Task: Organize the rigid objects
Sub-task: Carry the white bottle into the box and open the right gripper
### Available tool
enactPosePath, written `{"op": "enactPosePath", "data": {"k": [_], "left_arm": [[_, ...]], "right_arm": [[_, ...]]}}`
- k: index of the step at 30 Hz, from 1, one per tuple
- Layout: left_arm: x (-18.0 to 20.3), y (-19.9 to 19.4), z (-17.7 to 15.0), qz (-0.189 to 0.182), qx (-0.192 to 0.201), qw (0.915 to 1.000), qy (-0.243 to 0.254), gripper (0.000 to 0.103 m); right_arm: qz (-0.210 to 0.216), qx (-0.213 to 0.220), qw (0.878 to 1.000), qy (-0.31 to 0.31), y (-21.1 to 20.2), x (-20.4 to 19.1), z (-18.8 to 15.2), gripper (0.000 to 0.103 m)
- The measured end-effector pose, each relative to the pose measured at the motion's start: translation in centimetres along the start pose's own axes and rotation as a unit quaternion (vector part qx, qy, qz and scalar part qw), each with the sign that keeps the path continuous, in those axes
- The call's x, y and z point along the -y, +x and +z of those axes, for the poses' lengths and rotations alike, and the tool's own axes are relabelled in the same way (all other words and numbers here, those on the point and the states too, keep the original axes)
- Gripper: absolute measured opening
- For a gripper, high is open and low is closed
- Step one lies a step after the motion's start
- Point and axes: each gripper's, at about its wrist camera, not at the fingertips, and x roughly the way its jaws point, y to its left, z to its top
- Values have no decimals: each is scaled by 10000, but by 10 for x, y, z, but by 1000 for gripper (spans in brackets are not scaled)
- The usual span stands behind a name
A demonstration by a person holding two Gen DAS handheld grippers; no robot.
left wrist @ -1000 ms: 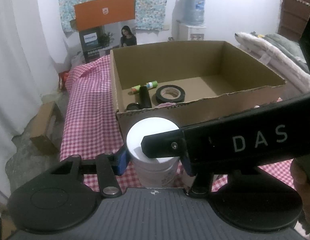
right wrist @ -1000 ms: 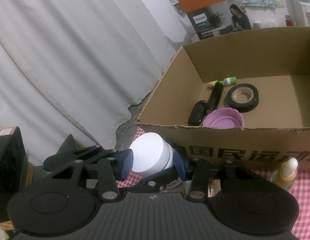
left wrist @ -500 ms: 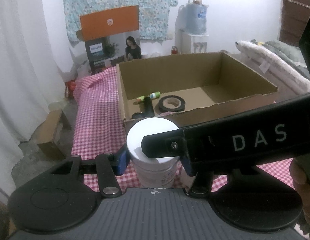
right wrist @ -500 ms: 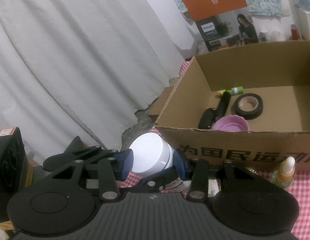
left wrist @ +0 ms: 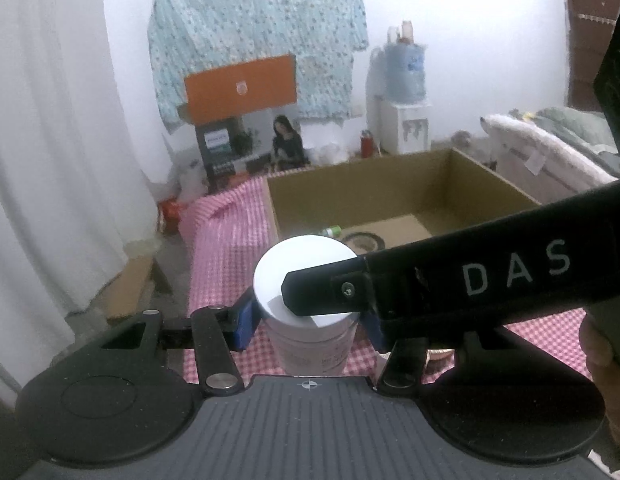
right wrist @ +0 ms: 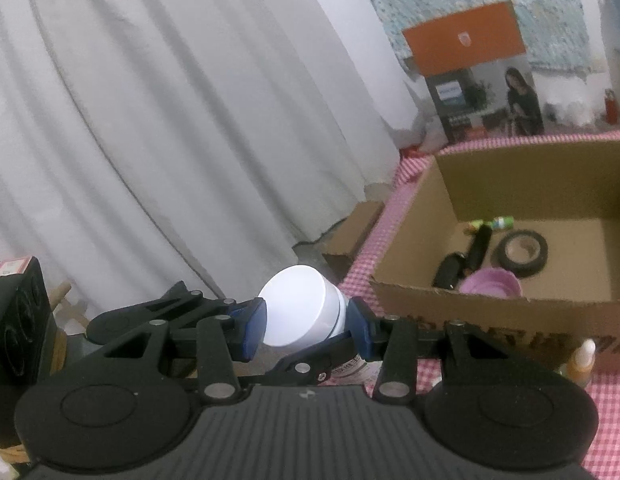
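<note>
A white jar with a white lid (left wrist: 299, 270) hangs in the air above the red checked cloth (left wrist: 229, 236), just short of the open cardboard box (left wrist: 390, 196). My left gripper (left wrist: 307, 326) is shut on the jar's body below the lid. My right gripper (right wrist: 305, 330) is shut on the jar's lid (right wrist: 293, 308), and its black arm crosses the left wrist view from the right. The box (right wrist: 490, 312) holds a black tape roll (right wrist: 522, 252), a purple lid (right wrist: 490, 284), a black cylinder (right wrist: 480, 246) and a green tube (right wrist: 498, 223).
A small dropper bottle of orange liquid (right wrist: 582, 364) stands on the cloth in front of the box. White curtains (right wrist: 149, 140) hang to the left. A small cardboard carton (right wrist: 354, 232) lies on the floor beside the table. A person's hand (left wrist: 606, 360) shows at the right edge.
Both grippers have risen with the jar held between them. The box now sits lower and farther off in both views, and more of the back wall shows.
</note>
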Motion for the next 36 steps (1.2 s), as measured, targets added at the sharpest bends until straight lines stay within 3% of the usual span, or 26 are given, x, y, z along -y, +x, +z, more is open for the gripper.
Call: {"op": "enactPosePath", "data": {"k": [14,23,29,36], "left_arm": [[2,-22,30,176,593,9978,249,53],[14,-11,76,-281,898,9944,484,53],[30,29,110,-795,694,9928,560,53],[51,101,135,-1290,-33,9904,498,53]], "right_arm": [[75,468,9977,-477,-23,-22,27,48],[-198,762,9953,-558,-48,-11,67,48],[-542,768,9952,-280,-56,27,98,48],[-861,440,9949,295,-39,97,130,48]]}}
